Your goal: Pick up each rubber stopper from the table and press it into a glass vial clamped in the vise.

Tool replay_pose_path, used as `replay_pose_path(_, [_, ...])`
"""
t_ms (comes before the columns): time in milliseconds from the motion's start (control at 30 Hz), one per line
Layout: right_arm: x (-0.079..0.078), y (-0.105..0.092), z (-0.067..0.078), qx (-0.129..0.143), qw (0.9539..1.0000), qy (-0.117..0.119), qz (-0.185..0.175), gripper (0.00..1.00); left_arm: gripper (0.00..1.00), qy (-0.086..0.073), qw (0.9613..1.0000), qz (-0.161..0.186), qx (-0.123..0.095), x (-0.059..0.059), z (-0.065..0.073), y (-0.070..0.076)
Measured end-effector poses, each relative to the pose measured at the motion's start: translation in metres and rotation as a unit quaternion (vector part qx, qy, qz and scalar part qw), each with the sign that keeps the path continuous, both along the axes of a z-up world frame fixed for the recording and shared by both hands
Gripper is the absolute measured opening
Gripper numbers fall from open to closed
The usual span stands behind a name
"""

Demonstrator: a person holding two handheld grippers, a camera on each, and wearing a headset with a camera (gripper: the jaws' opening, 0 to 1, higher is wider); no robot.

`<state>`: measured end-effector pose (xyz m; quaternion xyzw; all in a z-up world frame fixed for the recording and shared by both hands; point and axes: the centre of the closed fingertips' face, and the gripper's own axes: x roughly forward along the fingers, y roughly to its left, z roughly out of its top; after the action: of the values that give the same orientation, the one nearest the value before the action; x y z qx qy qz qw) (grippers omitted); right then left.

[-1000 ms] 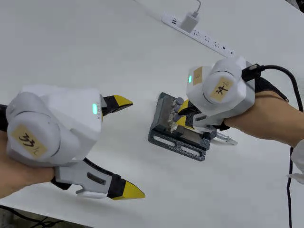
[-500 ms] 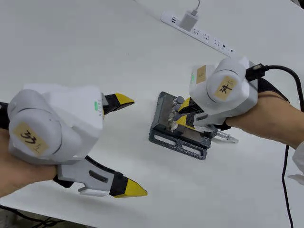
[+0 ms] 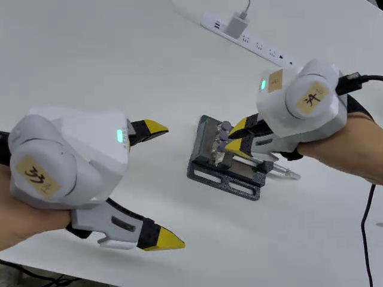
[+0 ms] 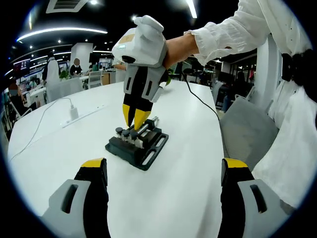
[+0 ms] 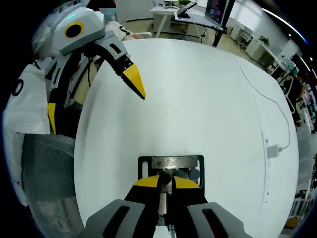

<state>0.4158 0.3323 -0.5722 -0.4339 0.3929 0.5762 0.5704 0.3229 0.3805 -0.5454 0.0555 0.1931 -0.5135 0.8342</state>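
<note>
Two yellow-tipped jaws of your right gripper (image 3: 229, 142) are drawn nearly together, with just a thin slit left between them and nothing visible in it. They hang tips-down close above the vise (image 3: 224, 176). Right below them three grey rubber stoppers (image 5: 182, 173) sit in a row, each on top of one of the glass vials (image 3: 215, 156) clamped between the vise's plates; whether the tips touch a stopper, I cannot tell. In your right gripper view the row lies just beyond the jaw tips, with the vise's far plate behind it. Well off to the left of that gripper, across bare white table (image 3: 90, 54), your left gripper (image 3: 160, 183) is spread wide and holds nothing. Its jaws point toward the vise, one tip nearer to it than the other. Farther out, beyond your right gripper, a white power strip (image 3: 263, 49) lies on the table with a charger (image 3: 237, 27) plugged into it.
</note>
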Motion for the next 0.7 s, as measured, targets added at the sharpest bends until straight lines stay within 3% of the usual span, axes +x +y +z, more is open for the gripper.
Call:
replay_pose_path(333, [-0.002, -0.001, -0.006, 0.010, 0.9997, 0.016, -0.013, 0.00, 0.95, 0.002, 1.0000, -0.005, 0.001, -0.001, 0.000, -0.001])
replay_pose_path(700, [-0.001, -0.001, -0.014, 0.008, 0.9997, 0.017, -0.015, 0.00, 0.95, 0.004, 1.0000, -0.005, 0.001, 0.000, -0.002, -0.002])
